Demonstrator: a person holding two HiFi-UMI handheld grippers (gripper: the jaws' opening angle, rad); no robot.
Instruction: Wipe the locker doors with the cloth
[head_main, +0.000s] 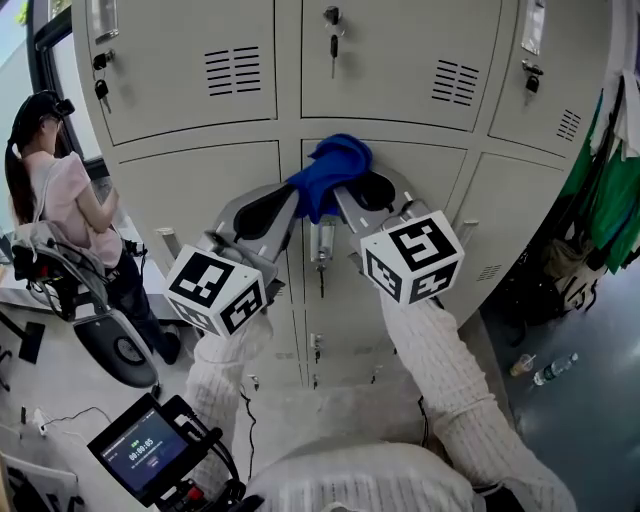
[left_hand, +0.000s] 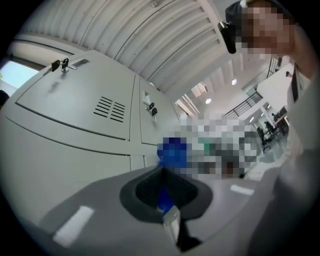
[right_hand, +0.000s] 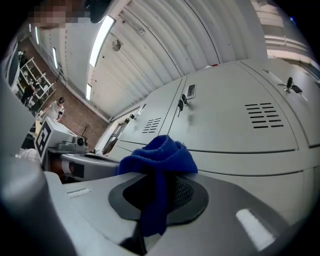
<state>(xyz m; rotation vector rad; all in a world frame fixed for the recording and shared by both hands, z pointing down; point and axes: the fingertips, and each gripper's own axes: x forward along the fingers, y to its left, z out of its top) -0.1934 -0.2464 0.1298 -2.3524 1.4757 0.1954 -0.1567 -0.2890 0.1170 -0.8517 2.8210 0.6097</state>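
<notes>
A blue cloth (head_main: 335, 165) is bunched against the grey locker doors (head_main: 200, 185), at the seam between two middle-row doors. My left gripper (head_main: 293, 203) comes in from the lower left and is shut on the cloth's lower left corner. From the lower right, my right gripper (head_main: 347, 195) is shut on the same cloth. In the left gripper view a strip of blue cloth (left_hand: 164, 196) is pinched between the dark pads. In the right gripper view the cloth (right_hand: 159, 156) billows over the closed jaws and hangs down between them, with a locker door (right_hand: 240, 125) just behind.
Keys hang from locks on the upper doors (head_main: 333, 45). A person in a pink top (head_main: 65, 200) stands at the left by a desk. A small screen device (head_main: 140, 450) sits at lower left. Green clothing (head_main: 610, 200) hangs at the right, above bottles (head_main: 553, 369) on the floor.
</notes>
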